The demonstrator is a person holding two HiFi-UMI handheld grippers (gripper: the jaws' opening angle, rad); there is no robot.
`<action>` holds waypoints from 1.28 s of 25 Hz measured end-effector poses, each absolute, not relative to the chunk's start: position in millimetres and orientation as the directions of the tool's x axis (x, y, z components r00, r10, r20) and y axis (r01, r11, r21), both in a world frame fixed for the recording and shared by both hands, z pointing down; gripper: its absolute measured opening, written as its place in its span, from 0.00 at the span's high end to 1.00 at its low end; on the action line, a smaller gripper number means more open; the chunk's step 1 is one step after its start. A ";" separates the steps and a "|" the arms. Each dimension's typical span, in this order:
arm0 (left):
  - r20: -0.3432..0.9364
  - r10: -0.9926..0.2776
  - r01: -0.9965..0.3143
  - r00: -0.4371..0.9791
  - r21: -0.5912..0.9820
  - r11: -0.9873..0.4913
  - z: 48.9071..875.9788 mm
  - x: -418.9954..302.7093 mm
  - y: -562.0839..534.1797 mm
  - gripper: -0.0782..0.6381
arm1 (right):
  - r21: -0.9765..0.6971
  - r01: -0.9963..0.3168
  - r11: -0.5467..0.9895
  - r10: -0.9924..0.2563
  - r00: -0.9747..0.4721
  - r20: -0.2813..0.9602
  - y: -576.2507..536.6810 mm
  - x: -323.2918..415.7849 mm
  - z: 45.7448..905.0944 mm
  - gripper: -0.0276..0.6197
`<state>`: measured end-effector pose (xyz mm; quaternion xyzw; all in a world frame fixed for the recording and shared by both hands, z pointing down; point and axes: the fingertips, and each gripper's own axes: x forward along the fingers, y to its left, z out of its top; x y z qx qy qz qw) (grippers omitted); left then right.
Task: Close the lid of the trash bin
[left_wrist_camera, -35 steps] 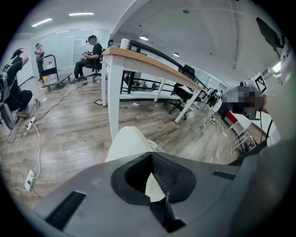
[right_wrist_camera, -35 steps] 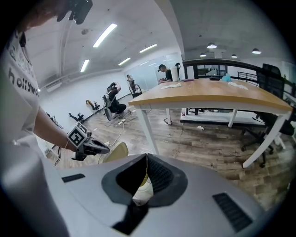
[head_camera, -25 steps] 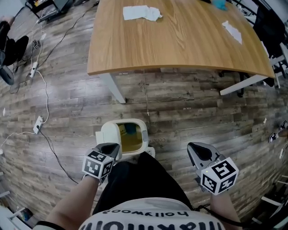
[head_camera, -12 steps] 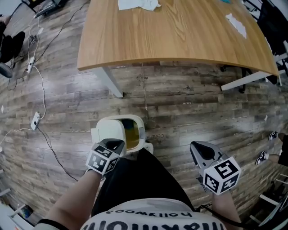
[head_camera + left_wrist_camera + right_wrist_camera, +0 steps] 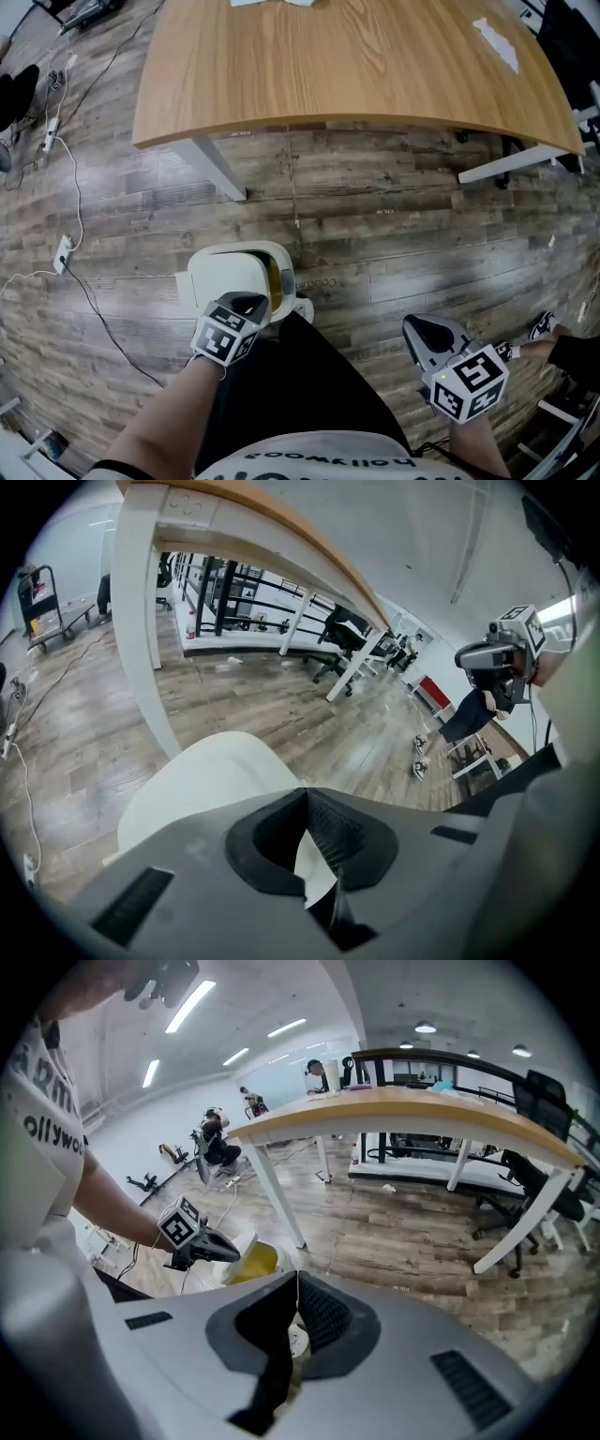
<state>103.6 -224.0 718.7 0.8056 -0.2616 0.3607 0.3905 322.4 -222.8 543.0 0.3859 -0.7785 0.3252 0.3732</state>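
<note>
The cream trash bin stands on the wood floor just in front of me. Its lid is tipped down almost flat, leaving a narrow slit of yellow liner on the right side. My left gripper is shut, with its tips resting on the lid's near edge. In the left gripper view the lid fills the space right under the left gripper. My right gripper hangs shut and empty, off to the right of the bin. The right gripper view shows the bin and the left gripper on it.
A large wooden table with white legs stands beyond the bin. Cables and a power strip lie on the floor to the left. Another person's shoe shows at the right edge. A small white round part sits beside the bin.
The lid has swung down from roughly half open to nearly flat, hiding most of the yellow liner. My left gripper followed it forward and down. The right gripper drifted slightly lower.
</note>
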 end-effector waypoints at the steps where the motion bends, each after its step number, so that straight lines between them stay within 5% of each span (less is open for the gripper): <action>1: 0.787 -0.132 -0.699 0.603 0.441 -0.564 721.6 106.0 -225.6 0.88 | -0.221 -0.845 0.487 -0.353 -0.422 0.835 -221.4 323.8 546.2 0.94; 32: 0.839 0.009 -0.697 0.544 0.457 -0.552 812.6 137.9 -232.3 0.88 | -0.333 -0.817 0.472 -0.229 -0.477 0.848 -202.3 327.3 599.9 0.94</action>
